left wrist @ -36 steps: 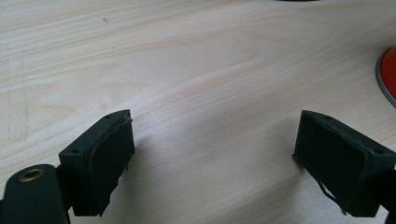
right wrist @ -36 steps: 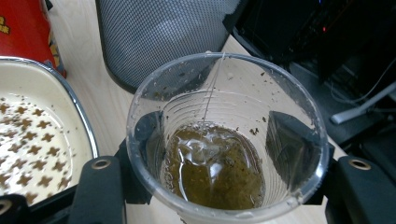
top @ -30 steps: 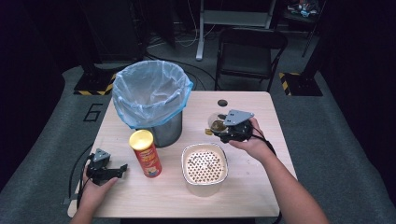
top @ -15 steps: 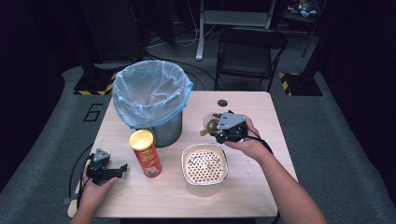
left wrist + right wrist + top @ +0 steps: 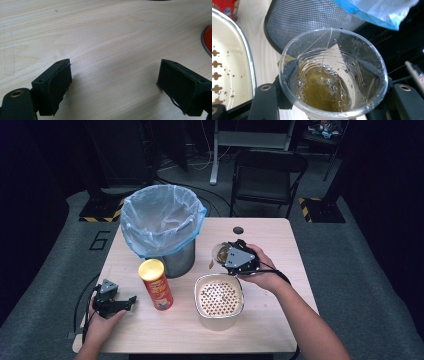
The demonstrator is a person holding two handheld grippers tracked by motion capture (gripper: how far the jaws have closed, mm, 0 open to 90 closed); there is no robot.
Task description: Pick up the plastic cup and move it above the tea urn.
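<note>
The right hand-held gripper clamps a clear plastic cup between its jaws — brownish liquid with a tea bag and string sits inside — holding it above the surface, between the mesh bin with its blue liner and the white perforated container. The left hand-held gripper rests low over the bare wood with its jaws spread wide and empty, just beside the red chip can.
</note>
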